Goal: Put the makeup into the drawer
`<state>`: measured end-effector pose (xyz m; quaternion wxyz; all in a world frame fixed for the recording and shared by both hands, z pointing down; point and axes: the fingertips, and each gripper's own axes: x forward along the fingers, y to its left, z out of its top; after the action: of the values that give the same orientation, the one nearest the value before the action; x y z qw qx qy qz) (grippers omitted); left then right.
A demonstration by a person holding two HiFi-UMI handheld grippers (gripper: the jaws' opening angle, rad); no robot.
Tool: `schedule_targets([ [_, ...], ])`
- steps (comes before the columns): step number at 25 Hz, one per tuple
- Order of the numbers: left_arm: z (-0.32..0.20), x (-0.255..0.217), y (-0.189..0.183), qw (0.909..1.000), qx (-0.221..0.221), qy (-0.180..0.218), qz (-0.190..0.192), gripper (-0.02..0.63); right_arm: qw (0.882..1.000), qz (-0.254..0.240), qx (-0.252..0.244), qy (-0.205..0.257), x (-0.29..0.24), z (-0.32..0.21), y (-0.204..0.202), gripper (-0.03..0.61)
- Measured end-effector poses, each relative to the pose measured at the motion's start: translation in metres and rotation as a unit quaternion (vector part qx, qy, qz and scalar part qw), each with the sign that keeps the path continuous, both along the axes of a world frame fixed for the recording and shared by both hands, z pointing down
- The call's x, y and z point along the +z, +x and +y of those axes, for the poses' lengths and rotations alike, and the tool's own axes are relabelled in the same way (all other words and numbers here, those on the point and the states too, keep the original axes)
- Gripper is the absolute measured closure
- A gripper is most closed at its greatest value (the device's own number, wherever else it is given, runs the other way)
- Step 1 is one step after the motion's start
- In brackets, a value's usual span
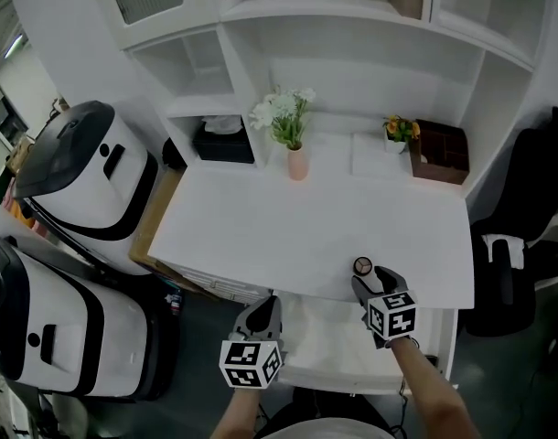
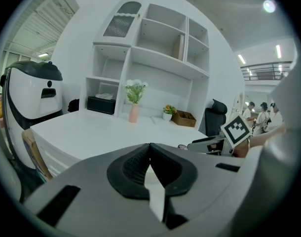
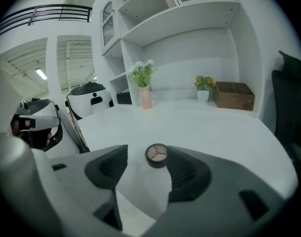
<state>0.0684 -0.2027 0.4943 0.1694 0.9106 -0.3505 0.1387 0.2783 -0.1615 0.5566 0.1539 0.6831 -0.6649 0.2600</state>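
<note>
open drawer point(image 1: 334, 337) partly hidden, makeup point(image 1: 362, 265) tiny — indistinct

Black-rimmed makeup point(image 3: 156, 155), seemingly beige; white desk point(image 3: 214, 127).

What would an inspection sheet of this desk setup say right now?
Surface: white desk, mostly bare.
Job's things: round makeup compact near front edge; drawer open below it.
Clutter: flower vase, potted plant, brown box, black tissue box at the back.
Grippers: left hand-held gripper shut, empty; right hand-held gripper open, compact at its jaw tips, not gripped.
Cables: nothing seen.
Surroundings: white machines left, black chair right, shelves above.
</note>
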Motion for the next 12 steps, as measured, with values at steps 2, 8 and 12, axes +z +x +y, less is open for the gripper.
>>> schedule_targets([
  [2,-0.004,0.002,0.002,1.0000,-0.004,-0.003,-0.002,0.611,1.000,-0.001,-0.003,-0.008,0.006,-0.006,0.004,0.344],
  [8,-0.012,0.010,0.003,0.9998,-0.013,-0.012,-0.009,0.611,1.000,0.003,-0.006,-0.029,0.021,-0.018,0.013,0.327],
  [12,-0.017,0.013,0.003,0.9996,-0.019,-0.016,-0.012,0.611,0.999,0.005,-0.012,-0.052,0.030,-0.023,0.016,0.325],
])
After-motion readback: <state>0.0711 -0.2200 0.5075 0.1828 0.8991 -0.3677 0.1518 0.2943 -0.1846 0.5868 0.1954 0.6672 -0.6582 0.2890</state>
